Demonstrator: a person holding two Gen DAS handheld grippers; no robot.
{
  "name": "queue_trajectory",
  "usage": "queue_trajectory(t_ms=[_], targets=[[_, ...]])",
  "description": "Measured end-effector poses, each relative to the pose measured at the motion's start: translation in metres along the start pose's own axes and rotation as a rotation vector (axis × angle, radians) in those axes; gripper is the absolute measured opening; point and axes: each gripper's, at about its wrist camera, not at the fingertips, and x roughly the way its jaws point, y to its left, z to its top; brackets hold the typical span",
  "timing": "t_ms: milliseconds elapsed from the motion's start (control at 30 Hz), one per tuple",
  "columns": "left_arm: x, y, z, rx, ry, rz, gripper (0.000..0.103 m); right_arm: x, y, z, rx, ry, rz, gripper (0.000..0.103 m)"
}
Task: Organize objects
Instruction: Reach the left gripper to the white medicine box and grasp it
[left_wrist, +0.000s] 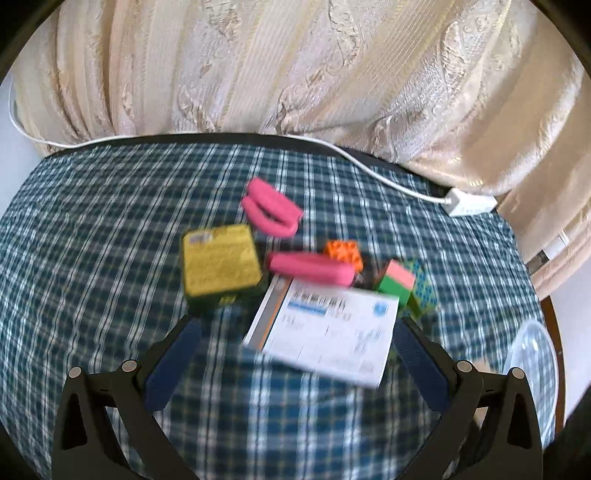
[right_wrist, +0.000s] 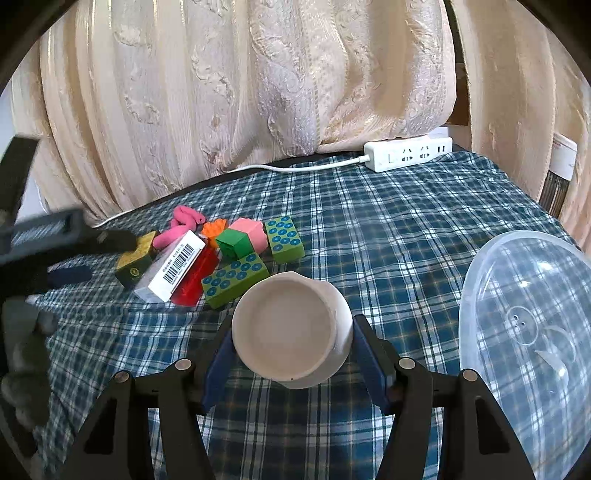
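Fingers (right_wrist: 364, 354) of the right hand-held gripper (right_wrist: 291, 354) sit partly spread against both sides of a white cup (right_wrist: 291, 332), pinching it with its mouth tipped toward the camera above the checked tablecloth (right_wrist: 388, 229) on the table. Just right of it lies a clear plastic lid (right_wrist: 528, 325). The left hand-held gripper (left_wrist: 295, 354) hangs spread wide with nothing between its blue pads (left_wrist: 173, 365); a white medicine box (left_wrist: 325, 332) lies on the cloth beyond them, untouched. Behind that box, the left view shows a yellow box (left_wrist: 219, 258), a pink foam piece (left_wrist: 310, 267), an orange block (left_wrist: 343, 254), a pink-and-green block (left_wrist: 397, 280) and, farther back, a second pink foam piece (left_wrist: 271, 212); all are blurred here. The right view shows the same pile sharply from the side and adds what the left one misses: the barcode end of the white box, a red piece (right_wrist: 195, 277) under it, and two green dotted blocks (right_wrist: 234, 278) near the cup. It also catches the left hand-held gripper dark at the left edge. Farthest back, a white power strip (right_wrist: 408, 153) with its cord (right_wrist: 314, 168) lies at the table's edge before a cream curtain (right_wrist: 258, 74).
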Motion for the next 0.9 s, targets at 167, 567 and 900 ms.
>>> queue_trajectory(t_ms=[167, 567, 900], targets=[[0.023, -0.018, 0.013, 0.011, 0.025, 0.054, 0.103, -0.005, 0.000, -0.001, -0.005, -0.017, -0.002, 0.064], [0.031, -0.002, -0.010, 0.050, 0.096, 0.140, 0.103, -0.008, 0.001, -0.002, -0.012, -0.024, 0.002, 0.064], [0.021, 0.004, -0.009, 0.051, 0.075, 0.065, 0.103, -0.007, -0.002, -0.003, 0.000, -0.022, -0.013, 0.064]])
